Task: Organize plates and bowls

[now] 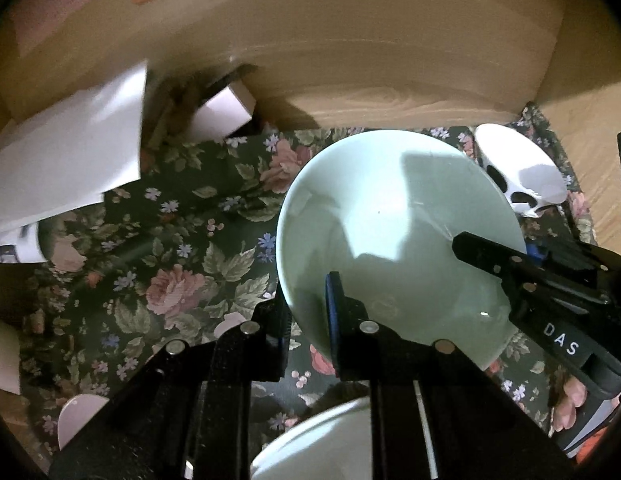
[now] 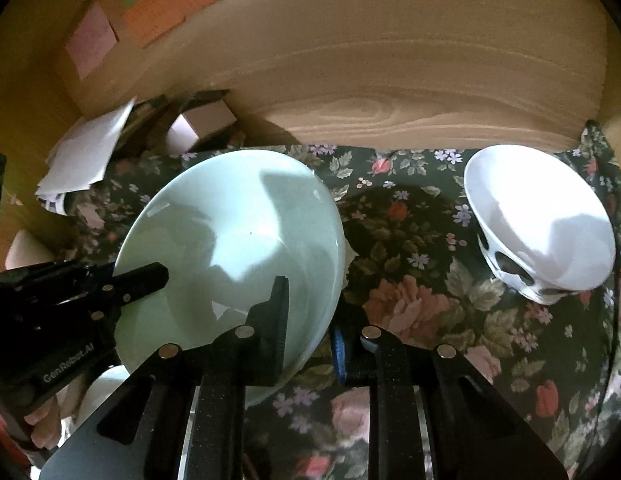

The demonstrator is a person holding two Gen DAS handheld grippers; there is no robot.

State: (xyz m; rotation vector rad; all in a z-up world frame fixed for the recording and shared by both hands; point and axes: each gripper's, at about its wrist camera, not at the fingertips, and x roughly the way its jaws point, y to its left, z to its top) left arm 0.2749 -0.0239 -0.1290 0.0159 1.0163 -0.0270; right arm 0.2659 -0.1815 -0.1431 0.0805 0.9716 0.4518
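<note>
Green bowl (image 1: 390, 232): clamped at opposite rims, tilted over floral cloth (image 1: 158, 264).
Left gripper (image 1: 310, 320): closed on rim.
Right gripper (image 2: 310, 320): closed on rim.

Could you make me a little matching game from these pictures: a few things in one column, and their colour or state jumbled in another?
Things:
1. big bowl
2. small bowl
3. cloth
4. paper

Descriptions:
A. white outside with dark spots
B. dark with flowers
C. pale green, gripped at its rim by both hand-held grippers
D. white, lying at the far left

Pairs: 1-C, 2-A, 3-B, 4-D
</note>
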